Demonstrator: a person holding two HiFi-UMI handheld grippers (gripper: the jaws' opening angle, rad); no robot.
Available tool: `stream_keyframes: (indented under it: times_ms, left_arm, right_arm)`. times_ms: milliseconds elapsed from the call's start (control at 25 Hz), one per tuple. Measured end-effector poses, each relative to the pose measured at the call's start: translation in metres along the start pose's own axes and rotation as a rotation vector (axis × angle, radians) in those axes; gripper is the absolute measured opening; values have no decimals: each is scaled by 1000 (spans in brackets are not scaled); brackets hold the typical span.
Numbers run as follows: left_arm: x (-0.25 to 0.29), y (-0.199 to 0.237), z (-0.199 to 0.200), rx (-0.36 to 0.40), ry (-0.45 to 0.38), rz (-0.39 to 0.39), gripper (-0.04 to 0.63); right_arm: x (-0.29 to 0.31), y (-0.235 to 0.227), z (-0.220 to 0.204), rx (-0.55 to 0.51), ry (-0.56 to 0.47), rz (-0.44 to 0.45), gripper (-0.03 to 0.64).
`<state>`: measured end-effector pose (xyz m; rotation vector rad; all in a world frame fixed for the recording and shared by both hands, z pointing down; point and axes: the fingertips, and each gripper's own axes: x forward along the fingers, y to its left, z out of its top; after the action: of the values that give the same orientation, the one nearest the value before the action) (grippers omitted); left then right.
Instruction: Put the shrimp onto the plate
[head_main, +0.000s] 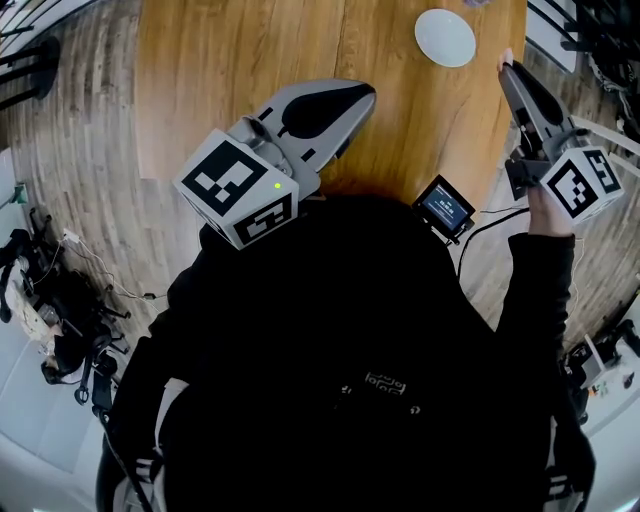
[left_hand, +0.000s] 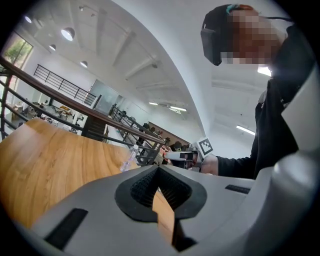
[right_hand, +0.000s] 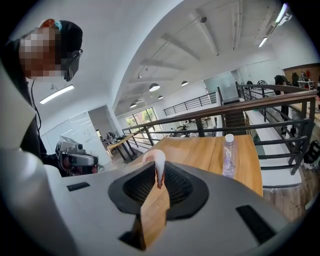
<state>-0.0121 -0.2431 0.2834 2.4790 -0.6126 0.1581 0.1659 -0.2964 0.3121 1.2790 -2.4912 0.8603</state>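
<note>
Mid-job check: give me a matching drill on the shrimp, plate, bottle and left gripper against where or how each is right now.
Things:
1 shrimp
2 plate
3 bottle
4 left gripper

States:
A shut, nothing in it
B bare, on the table
C pinched in the right gripper
D standing upright

Pairs: 1-C, 2-B, 3-D, 4-A

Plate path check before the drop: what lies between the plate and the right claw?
Only bare table between the plate and the right claw, as the head view shows.
</note>
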Motion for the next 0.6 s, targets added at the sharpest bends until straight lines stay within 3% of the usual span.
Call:
stream_keyframes:
  times_ms: [200, 360, 600]
  left_arm:
    - [5, 24, 8, -18, 10, -1, 3]
    - [16, 43, -13, -33, 32, -5, 3]
    - [24, 38, -27, -62, 47, -42, 3]
  right_arm:
    - [21, -11, -4, 8, 48, -14, 67]
    - [39, -31, -28, 28, 75, -23, 67]
    - [41, -50, -42, 37, 113, -49, 67]
